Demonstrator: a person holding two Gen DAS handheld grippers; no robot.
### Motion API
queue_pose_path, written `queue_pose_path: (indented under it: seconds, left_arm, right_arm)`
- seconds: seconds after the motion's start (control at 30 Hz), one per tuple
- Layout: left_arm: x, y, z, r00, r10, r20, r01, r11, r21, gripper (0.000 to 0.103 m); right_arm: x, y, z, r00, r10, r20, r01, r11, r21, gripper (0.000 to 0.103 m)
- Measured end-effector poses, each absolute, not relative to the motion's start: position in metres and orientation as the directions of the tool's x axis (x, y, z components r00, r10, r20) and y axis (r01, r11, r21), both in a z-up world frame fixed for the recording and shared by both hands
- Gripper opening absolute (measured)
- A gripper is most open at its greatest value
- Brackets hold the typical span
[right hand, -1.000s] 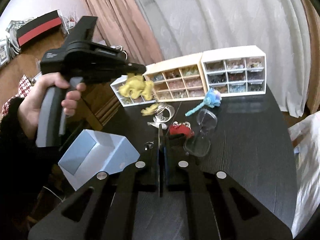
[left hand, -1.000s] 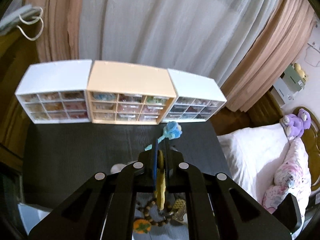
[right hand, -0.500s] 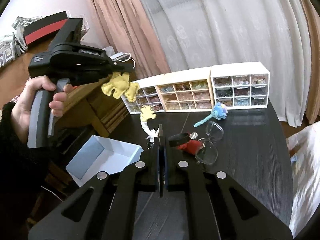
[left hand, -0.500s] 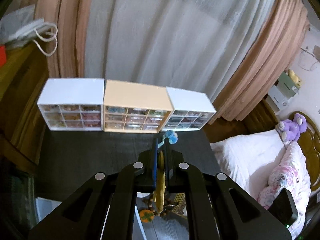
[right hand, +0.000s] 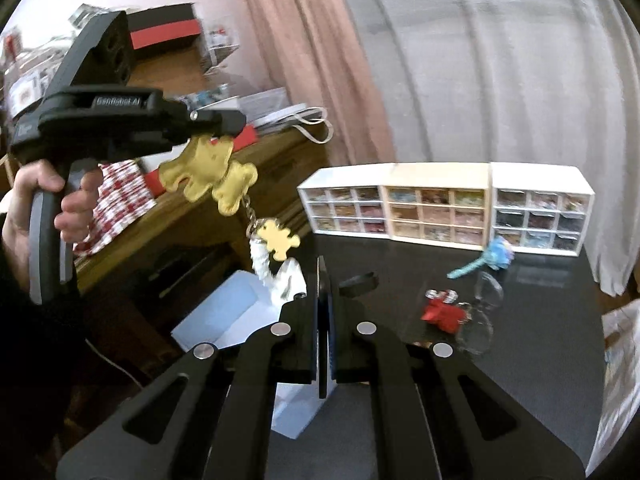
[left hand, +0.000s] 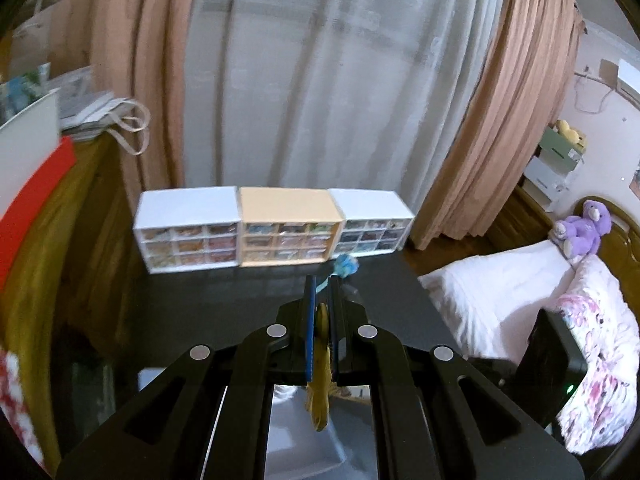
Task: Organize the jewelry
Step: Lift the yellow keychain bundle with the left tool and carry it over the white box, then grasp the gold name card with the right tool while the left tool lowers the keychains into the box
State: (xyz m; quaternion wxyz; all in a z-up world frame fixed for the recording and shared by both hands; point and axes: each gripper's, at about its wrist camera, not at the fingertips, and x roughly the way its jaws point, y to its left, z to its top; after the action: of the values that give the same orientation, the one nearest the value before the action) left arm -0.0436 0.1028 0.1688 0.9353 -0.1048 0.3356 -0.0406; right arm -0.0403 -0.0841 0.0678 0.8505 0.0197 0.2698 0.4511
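The left gripper (right hand: 230,130) clamps a yellow charm keychain (right hand: 208,174) aloft over the black table (right hand: 540,360), while the right gripper (right hand: 322,280) stays closed, empty.

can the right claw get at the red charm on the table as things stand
Probably yes. The right claw is shut on nothing, and the red charm lies in the open on the black table just ahead to its right. The clear case touches it, so opening and careful aim are needed.
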Motion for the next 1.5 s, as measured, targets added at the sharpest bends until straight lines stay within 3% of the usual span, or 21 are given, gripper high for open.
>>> queue_pose_path:
  seconds: [0.47, 0.53, 0.87, 1.2, 1.3, 1.5]
  left_arm:
    - [-0.095, 0.152, 0.089, 0.683, -0.055, -0.728, -0.165, 0.960, -0.227, 0.006]
    - [-0.097, 0.159, 0.079, 0.674, 0.028, -0.738, -0.243, 0.952, -0.186, 0.006]
    - [-0.101, 0.168, 0.091, 0.668, 0.162, -0.726, -0.453, 0.863, -0.224, 0.006]
    - [-0.107, 0.158, 0.045, 0.628, 0.080, -0.774, -0.423, 0.870, -0.254, 0.007]
    - [-0.110, 0.164, 0.039, 0.596, 0.125, -0.793, -0.457, 0.865, -0.207, 0.007]
    - [-0.118, 0.184, 0.026, 0.576, 0.115, -0.809, -0.484, 0.846, -0.224, 0.007]
  right_arm:
    - [-0.067, -0.045, 0.079, 0.378, 0.805, -0.458, -0.828, 0.515, 0.222, 0.005]
    - [-0.068, -0.042, 0.080, 0.374, 0.805, -0.461, -0.830, 0.512, 0.221, 0.005]
    - [-0.061, -0.015, 0.079, 0.310, 0.826, -0.470, -0.834, 0.474, 0.282, 0.005]
    - [-0.055, 0.011, 0.024, 0.150, 0.856, -0.495, -0.761, 0.419, 0.496, 0.005]
    - [-0.056, 0.016, 0.015, 0.158, 0.828, -0.539, -0.757, 0.452, 0.472, 0.005]
    - [-0.059, 0.025, 0.012, 0.161, 0.811, -0.562, -0.771, 0.459, 0.441, 0.005]
